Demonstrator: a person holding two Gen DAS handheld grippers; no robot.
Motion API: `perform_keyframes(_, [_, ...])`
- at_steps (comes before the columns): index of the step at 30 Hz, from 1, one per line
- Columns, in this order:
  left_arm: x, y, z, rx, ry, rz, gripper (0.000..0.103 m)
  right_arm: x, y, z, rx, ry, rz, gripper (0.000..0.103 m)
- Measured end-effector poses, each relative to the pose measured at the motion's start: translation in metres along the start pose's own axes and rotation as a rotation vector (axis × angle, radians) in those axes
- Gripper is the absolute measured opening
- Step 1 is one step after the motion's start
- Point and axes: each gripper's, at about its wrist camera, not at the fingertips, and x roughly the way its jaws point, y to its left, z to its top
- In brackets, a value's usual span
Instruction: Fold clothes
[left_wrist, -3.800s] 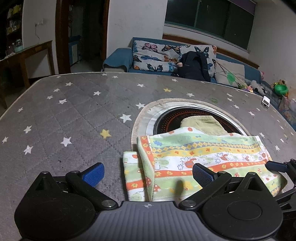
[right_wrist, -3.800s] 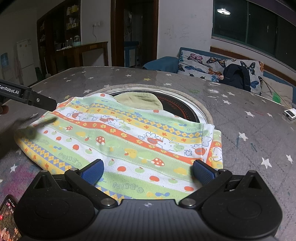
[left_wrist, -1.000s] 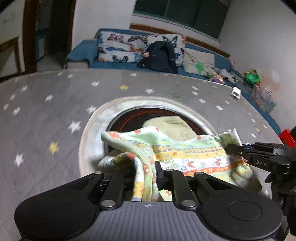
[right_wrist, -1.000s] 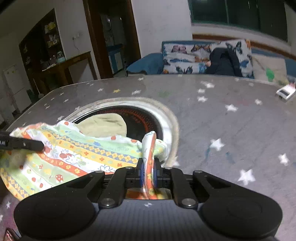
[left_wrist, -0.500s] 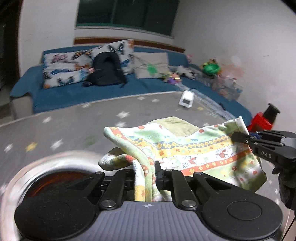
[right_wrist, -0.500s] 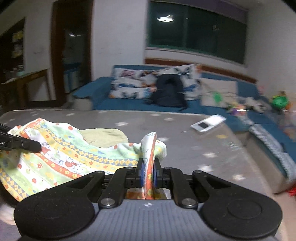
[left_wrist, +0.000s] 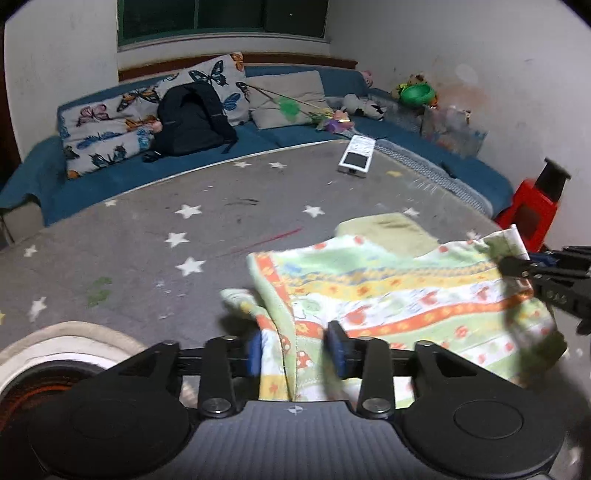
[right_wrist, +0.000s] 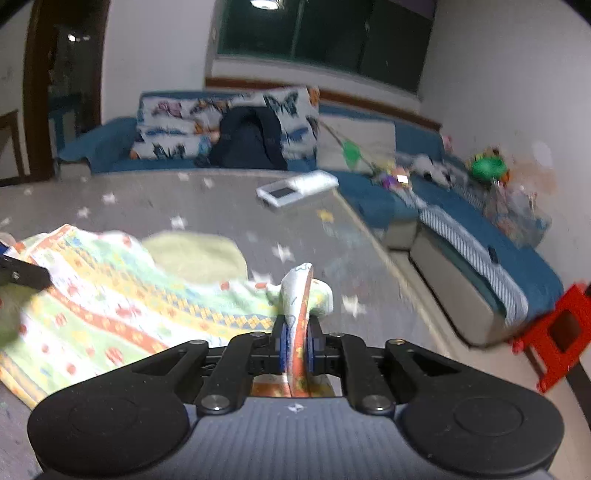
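Right now my right gripper (right_wrist: 295, 349) is pinching a raised corner of the patterned cloth (left_wrist: 399, 295), pads pressed together on the fabric. My left gripper (left_wrist: 295, 352) has its jaws opening, a fold of the same cloth standing between the blue pads (left_wrist: 338, 349) without being squeezed. The cloth lies on the star-print table cover (left_wrist: 192, 236), partly over a pale yellow-green garment (left_wrist: 388, 230). Beyond the cloth the cover runs bare toward the white device (left_wrist: 355, 159) near the far edge. Left of the cloth, the round opening's rim (left_wrist: 70, 334) sits near my left gripper.
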Motion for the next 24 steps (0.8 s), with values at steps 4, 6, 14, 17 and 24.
perform_keyframes(4, [-0.022,0.014,-0.007,-0.001,-0.017,0.047,0.056,-0.006,-0.006,-0.006,0.005,-0.011,-0.023,0.026])
perform_keyframes(6, [-0.038,0.024,-0.014,-0.014,-0.030,0.074,0.060,-0.017,-0.004,-0.006,-0.014,-0.039,-0.019,0.027])
perform_keyframes(14, [-0.109,0.073,-0.067,-0.086,-0.062,0.205,0.085,-0.072,0.055,-0.013,-0.117,-0.123,0.234,0.065])
perform_keyframes(17, [-0.137,0.093,-0.094,-0.122,-0.085,0.267,0.090,-0.083,0.094,-0.022,-0.170,-0.125,0.358,0.071])
perform_keyframes(24, [-0.188,0.137,-0.160,-0.201,-0.118,0.407,0.098,-0.086,0.190,-0.039,-0.272,-0.097,0.588,0.074])
